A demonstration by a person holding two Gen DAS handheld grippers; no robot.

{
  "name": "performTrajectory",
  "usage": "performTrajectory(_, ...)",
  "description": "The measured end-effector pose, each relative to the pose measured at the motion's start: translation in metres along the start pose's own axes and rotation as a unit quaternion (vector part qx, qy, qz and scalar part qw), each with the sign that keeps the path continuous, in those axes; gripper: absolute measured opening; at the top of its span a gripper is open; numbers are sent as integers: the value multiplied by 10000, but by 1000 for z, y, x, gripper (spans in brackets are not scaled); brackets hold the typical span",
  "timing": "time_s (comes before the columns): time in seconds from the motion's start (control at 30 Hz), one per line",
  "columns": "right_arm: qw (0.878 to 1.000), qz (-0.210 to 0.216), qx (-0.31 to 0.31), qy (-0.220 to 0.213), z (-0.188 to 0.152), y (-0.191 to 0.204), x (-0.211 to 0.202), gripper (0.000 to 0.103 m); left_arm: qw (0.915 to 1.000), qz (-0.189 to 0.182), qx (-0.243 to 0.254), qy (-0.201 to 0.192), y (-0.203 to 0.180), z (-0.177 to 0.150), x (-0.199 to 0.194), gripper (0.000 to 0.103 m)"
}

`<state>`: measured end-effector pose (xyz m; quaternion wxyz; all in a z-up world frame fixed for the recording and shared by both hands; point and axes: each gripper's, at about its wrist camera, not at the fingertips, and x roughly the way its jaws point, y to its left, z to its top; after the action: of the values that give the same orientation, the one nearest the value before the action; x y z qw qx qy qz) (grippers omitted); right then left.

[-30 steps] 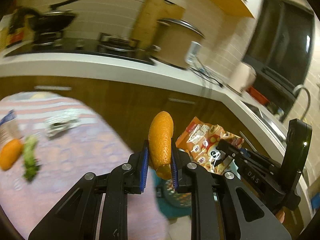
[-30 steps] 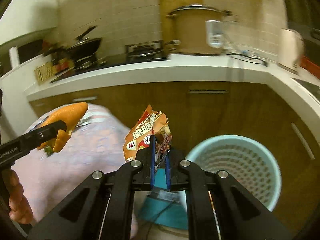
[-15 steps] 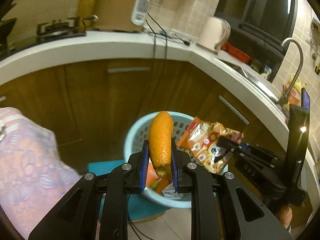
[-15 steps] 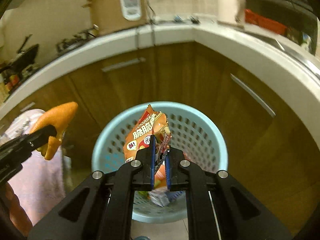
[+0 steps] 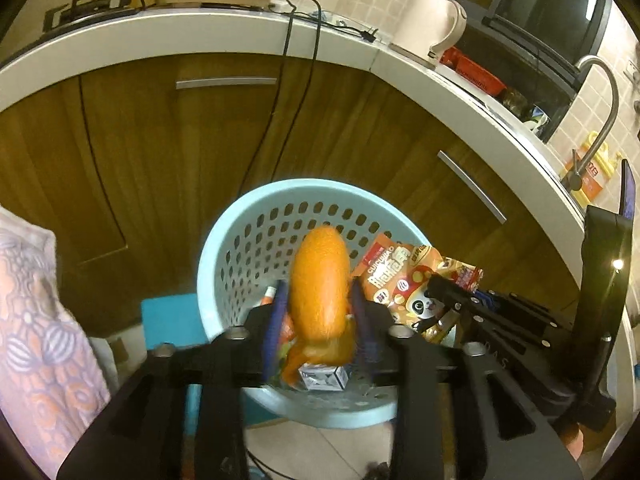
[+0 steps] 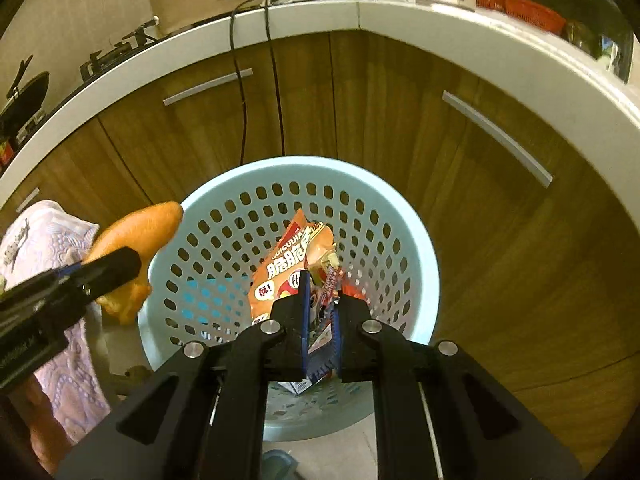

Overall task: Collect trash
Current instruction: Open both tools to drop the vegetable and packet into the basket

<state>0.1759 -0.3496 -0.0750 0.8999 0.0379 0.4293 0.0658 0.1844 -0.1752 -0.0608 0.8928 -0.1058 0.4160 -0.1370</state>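
Currently: orange peel (image 5: 320, 280), light, limp, curled; seen between left gripper (image 5: 318, 320) jaws, now opening, above blue basket (image 5: 216, 240) at 6 o'clock side. Snack wrapper (image 6: 288, 268), thin, crinkly, slippery; pinched at lower edge by right gripper (image 6: 320, 312), jaws narrow, over basket centre.

A cream kettle (image 5: 434, 22) stands on the white counter (image 5: 200, 36) above wooden cabinets (image 5: 160, 128).

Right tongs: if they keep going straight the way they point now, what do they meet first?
Probably the trash at the bottom of the blue basket; the right tongs point into its open mouth, gripping a snack bag. Depth is unclear.
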Motion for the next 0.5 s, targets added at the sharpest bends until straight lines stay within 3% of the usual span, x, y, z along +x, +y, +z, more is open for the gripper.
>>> performTrajectory(0.2,9999,105,125,36,2,-5,-1,17,9999,37,71,-126,1,-1,-12,52)
performTrajectory(0.5,9993,296,-50,-236,4,20,-25,28,9987,179,33,-483,13,-7,-53,53)
